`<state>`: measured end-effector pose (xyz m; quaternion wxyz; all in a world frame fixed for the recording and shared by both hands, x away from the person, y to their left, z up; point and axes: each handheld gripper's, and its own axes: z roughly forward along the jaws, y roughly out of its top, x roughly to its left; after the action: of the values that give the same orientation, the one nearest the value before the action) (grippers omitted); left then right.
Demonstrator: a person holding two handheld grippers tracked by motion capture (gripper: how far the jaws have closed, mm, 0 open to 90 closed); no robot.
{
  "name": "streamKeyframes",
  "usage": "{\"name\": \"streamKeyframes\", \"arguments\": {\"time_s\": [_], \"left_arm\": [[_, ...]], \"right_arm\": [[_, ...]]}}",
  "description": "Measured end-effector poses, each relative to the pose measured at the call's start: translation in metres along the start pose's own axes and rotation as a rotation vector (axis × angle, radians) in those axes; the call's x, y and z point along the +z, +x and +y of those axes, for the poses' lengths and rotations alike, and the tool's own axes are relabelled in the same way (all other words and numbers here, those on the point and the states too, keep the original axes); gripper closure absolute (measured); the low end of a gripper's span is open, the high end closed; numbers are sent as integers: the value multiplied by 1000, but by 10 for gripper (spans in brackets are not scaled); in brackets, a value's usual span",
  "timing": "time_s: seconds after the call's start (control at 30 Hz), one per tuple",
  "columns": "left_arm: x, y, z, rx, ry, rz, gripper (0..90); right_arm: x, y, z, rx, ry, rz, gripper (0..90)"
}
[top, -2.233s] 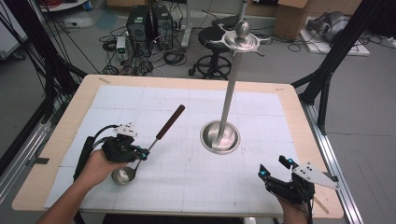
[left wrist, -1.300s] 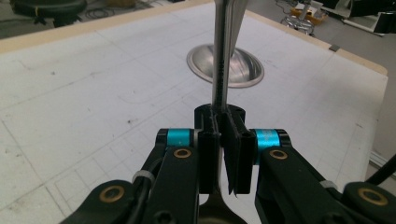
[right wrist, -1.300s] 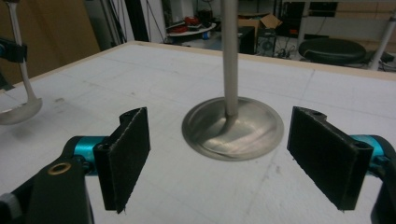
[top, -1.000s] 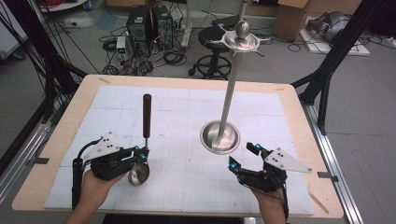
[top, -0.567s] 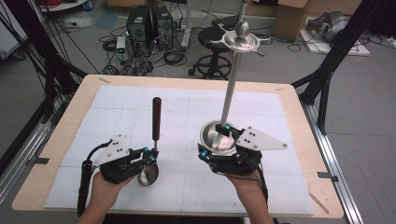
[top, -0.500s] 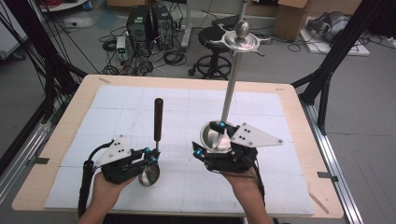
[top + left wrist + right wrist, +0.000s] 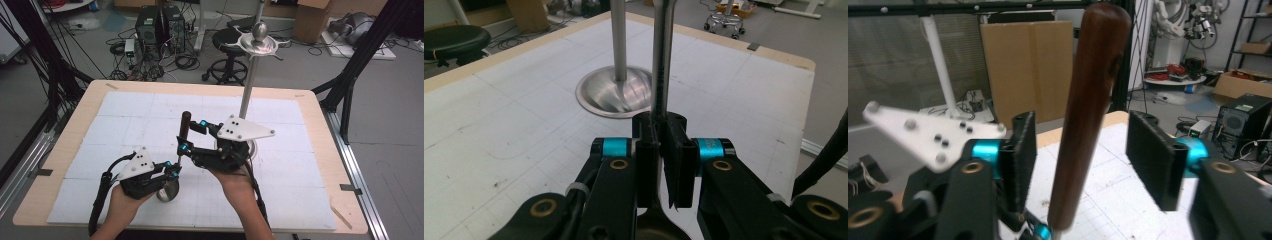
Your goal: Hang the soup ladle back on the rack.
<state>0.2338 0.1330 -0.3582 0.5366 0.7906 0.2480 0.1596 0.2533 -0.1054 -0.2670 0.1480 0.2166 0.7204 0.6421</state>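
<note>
The left tongs (image 7: 172,170) are clamped tight on the thin metal neck of a ladle (image 7: 181,150), just above its bowl (image 7: 168,191), which sits low beside those tongs and close to the worktop (image 7: 310,170). That grip stands the ladle nearly upright, so its dark wooden handle (image 7: 1088,110) rises free above the left tongs, where a second grasp can reach it. In the left gripper view the pads (image 7: 646,165) meet on the neck with no gap to speak of.

The right tongs (image 7: 191,135) bracket that handle from the side. Their jaws have just been closing, and the handle stands between them, but in the right gripper view both pads (image 7: 1150,157) are clear of the wood, so they are apart, not yet gripping. This looks like the start of a handover, or a two-handed hold: one grip low for control, the other high on the handle.

Just beyond the right tongs stands a steel stand (image 7: 248,90), its round base (image 7: 616,95) behind the ladle as the left tongs see it. Its top tray may be meant for hanging utensils, though that is hard to judge from here.

No brand, label or readable writing shows on the ladle, the stand or the tongs.
</note>
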Motion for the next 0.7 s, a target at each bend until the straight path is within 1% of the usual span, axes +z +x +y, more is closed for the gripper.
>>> {"name": "streamKeyframes", "arguments": {"time_s": [0.03, 0.1, 0.23, 0.3, 0.43, 0.47, 0.5, 0.53, 0.57, 0.6, 0.63, 0.67, 0.7], "left_arm": [[1, -1, 1, 8, 3, -1, 840], [1, -2, 1, 11, 2, -2, 840], [2, -3, 2, 16, 4, -5, 840], [1, -3, 1, 26, 12, -3, 839], [2, -4, 1, 19, -5, -11, 839], [2, -4, 1, 24, -6, -15, 838], [2, -4, 1, 20, -13, -30, 836], [2, -3, 2, 14, -21, -53, 833], [2, -2, 2, 1, -27, -88, 827], [2, -1, 2, -9, -30, -119, 803], [2, 0, 1, -19, -33, -138, 742], [2, 1, 1, -20, -34, -147, 686], [2, 4, -1, -30, -33, -169, 649]], "right_arm": [[1, 0, 0, 3, -2, 3, 502], [4, 2, 1, 3, 4, -4, 551], [6, 3, 2, 0, 5, 0, 625], [6, 3, 2, 4, 13, -3, 683], [6, 3, 3, 18, 12, 10, 711], [6, 4, 3, 29, 13, 19, 718], [6, 3, 4, 35, 10, 34, 723], [6, 4, 5, 42, 8, 46, 726], [6, 5, 6, 42, 6, 59, 728], [6, 6, 7, 33, 3, 77, 729], [5, 6, 8, 29, 3, 92, 730], [5, 7, 10, 22, 4, 101, 730], [5, 6, 10, 18, 4, 109, 730]]}}
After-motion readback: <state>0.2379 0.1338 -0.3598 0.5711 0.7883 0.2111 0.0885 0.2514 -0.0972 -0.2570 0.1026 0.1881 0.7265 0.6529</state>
